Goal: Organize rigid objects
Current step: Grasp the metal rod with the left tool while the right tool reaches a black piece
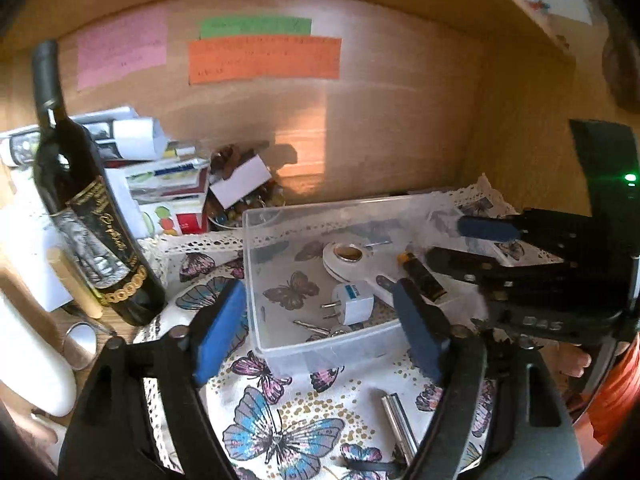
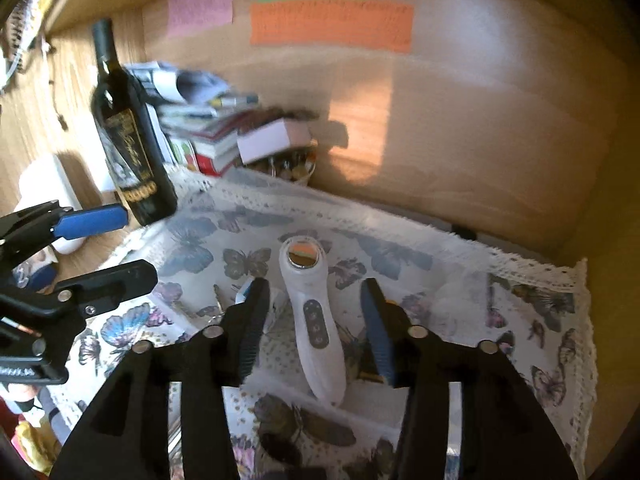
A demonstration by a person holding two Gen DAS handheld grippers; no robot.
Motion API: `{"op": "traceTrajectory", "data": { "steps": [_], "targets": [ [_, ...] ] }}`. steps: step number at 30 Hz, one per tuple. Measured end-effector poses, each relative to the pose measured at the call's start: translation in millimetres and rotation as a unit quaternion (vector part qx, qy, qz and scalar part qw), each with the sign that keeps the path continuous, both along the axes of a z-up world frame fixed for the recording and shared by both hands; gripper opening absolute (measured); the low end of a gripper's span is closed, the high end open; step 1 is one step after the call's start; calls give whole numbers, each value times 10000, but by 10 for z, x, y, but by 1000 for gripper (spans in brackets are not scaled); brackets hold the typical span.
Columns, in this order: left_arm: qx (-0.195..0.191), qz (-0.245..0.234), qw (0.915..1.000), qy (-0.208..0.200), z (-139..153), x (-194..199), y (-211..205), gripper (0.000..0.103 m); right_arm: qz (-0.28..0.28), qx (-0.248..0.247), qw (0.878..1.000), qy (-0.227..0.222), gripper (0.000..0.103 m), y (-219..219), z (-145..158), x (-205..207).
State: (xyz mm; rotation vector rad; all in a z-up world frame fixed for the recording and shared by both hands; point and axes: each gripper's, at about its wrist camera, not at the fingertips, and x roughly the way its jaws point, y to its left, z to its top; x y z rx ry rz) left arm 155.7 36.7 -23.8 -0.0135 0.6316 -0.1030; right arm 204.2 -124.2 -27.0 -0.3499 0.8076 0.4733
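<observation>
The bench (image 1: 520, 112) is seen as a wooden surface with a wooden back panel; pink, green and orange paper notes (image 1: 264, 60) are stuck to the panel at 12 o'clock in both views. A butterfly-print cloth (image 1: 288, 432) with a lace edge is spread over the bench. A dark wine bottle (image 1: 92, 216) stands upright at 9 o'clock in the left wrist view, just off the cloth's edge, with a stack of papers and boxes (image 1: 160, 176) behind it.

A clear plastic box (image 1: 256, 280) rests on the cloth near the centre of the left wrist view. Inside it are noted a white handheld device (image 2: 316, 320) with a round metal head, a white plug adapter (image 1: 352, 300), a dark tube with an orange cap (image 1: 420, 276) and keys (image 1: 316, 328) near the front wall. A silver cylinder (image 1: 396, 424) lies on the cloth outside the box, at 6 o'clock.

The left claw (image 1: 316, 336) is held wide, over the front wall of the box; nothing is gripped. The right claw (image 2: 316, 332) is partly open, its blue pads on either side of the white device's handle and clear of it; the device is not held. No earlier frame is available.
</observation>
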Motion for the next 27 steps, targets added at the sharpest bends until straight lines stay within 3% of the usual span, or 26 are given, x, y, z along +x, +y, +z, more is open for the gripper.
{"op": "traceTrajectory", "data": {
  "steps": [4, 14, 20, 27],
  "targets": [
    [-53, -28, 10000, -15, -18, -146, -24, 88, -51, 160, 9997, -202, 62, -177, 121, -206],
    [-33, -288, 9971, 707, -526, -327, -180, 87, -272, -107, 9995, -127, 65, -470, -118, -597],
    [-141, -447, 9919, 1181, -794, -404, -312, 78, -470, -187, 9985, 230, 65, -666, -374, -707],
    [35, -641, 9897, 1277, -940, -579, -508, 68, -872, -33, 9951, 463, 62, -846, -528, -664]
  ]
}}
